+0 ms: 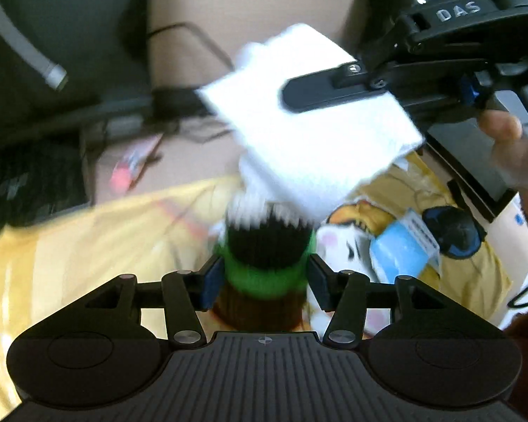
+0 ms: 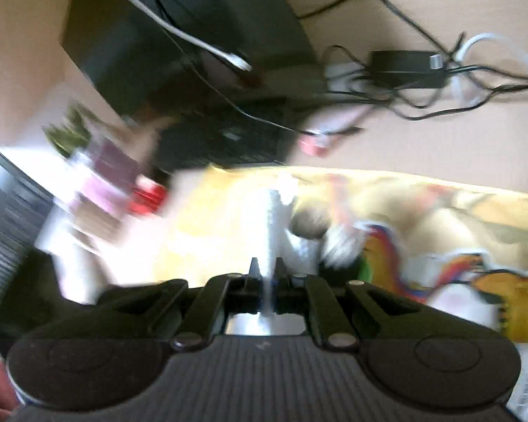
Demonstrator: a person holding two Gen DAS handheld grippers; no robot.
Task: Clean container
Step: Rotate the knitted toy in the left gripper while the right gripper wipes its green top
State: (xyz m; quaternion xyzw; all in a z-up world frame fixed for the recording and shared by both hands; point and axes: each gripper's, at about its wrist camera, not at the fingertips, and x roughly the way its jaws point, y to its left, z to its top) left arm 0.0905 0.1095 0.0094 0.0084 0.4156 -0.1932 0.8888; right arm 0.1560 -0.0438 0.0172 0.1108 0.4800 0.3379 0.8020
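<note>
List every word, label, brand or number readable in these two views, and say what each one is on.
"DAS": raised letters on the black body of the right tongs, seen in the left wrist view.
Blue packet on the yellow cloth: white label with dark print, too blurred to read.
White item at the lower right edge of the right wrist view: blue print, too blurred to read.
Nothing else is legible.
</note>
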